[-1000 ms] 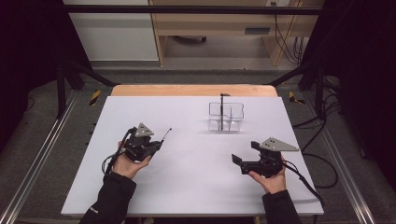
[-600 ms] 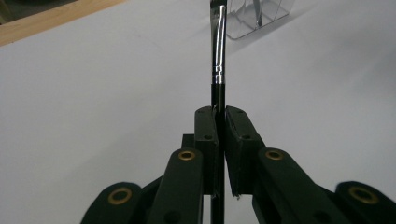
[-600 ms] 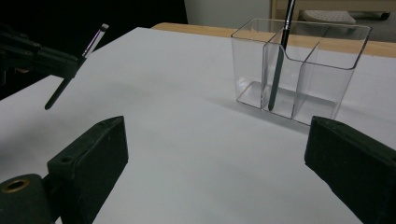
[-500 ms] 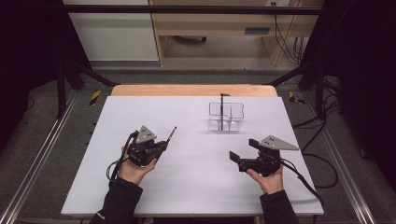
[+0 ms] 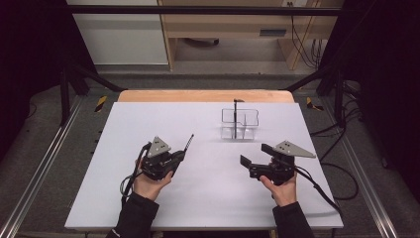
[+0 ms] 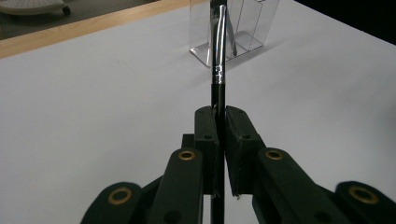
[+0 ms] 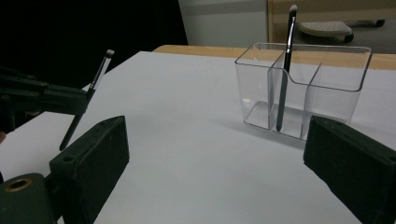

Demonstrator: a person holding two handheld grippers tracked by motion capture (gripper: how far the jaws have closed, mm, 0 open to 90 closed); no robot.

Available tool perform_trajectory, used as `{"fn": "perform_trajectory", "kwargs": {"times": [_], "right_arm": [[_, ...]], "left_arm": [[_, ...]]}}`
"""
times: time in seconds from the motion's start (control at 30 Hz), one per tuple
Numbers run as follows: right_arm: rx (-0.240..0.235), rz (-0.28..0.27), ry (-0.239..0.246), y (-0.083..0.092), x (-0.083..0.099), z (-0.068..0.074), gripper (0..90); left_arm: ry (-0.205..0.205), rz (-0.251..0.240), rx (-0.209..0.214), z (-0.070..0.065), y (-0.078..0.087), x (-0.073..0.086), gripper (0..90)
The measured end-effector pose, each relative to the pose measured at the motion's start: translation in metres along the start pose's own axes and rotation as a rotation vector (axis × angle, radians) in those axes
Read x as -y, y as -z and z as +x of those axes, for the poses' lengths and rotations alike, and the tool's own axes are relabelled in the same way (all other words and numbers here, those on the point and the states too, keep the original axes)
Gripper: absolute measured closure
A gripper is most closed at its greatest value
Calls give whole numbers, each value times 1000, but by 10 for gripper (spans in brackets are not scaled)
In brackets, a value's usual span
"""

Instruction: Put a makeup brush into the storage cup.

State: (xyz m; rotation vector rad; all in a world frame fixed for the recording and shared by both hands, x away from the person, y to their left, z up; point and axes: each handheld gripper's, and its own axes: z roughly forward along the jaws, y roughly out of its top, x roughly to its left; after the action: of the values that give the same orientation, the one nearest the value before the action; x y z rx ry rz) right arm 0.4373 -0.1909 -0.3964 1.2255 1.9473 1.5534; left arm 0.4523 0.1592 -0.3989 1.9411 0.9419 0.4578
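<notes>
**Slim brush clamped in my left jaws; right jaws wide and bare**

My left gripper (image 5: pixel 179 157) is clenched on a makeup brush (image 5: pixel 188 143): in the left gripper view the two flat black pads (image 6: pixel 207 135) pinch its thin black handle (image 6: pixel 216 95) from either side, with no gap to spare. The handle is a narrow round rod; above the pads it passes into a glossy chrome ferrule (image 6: pixel 218 46) that throws hard reflections. In the right gripper view the same brush (image 7: pixel 95 79) stands tilted, its small pale tip uppermost, well clear of the table surface.

My right gripper (image 5: pixel 255 161) stands released. Its matte black pads (image 7: pixel 95 158), blocky and square-edged, sit far apart at either side of the right gripper view with nothing between them but bare table.

Ahead lies the organiser (image 7: pixel 303 88), a clear hard-plastic box with rounded corners and thin inner walls that split it into compartments. A second brush (image 7: pixel 286 65) (black handle, pale tip up) leans in the middle compartment against a partition. In the high view the organiser (image 5: pixel 240 124) stands toward the far edge of the table, well apart from both grippers.

The table (image 5: pixel 148 119) is a smooth, matte white sheet, rectangular, with a strip of light wood (image 5: pixel 198 95) exposed along its far edge. Each gripper carries a grey three-cornered plate (image 5: pixel 159 146) on top.
</notes>
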Motion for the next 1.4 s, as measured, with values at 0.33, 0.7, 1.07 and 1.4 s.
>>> {"fn": "perform_trajectory", "kwargs": {"times": [0.33,0.7,1.07,1.4], "right_arm": [[-21,-7,-10,-12,-6,12,83],[-50,-23,-35,-27,-12,24,103],[-76,-34,-79,-37,-14,30,142],[-86,-32,-103,-40,-13,31,165]], "left_arm": [[40,-33,16,-6,-3,5,833],[44,-50,24,-16,-10,6,833],[38,-71,46,-30,-18,2,833],[31,-88,56,-42,-24,-2,833]]}}
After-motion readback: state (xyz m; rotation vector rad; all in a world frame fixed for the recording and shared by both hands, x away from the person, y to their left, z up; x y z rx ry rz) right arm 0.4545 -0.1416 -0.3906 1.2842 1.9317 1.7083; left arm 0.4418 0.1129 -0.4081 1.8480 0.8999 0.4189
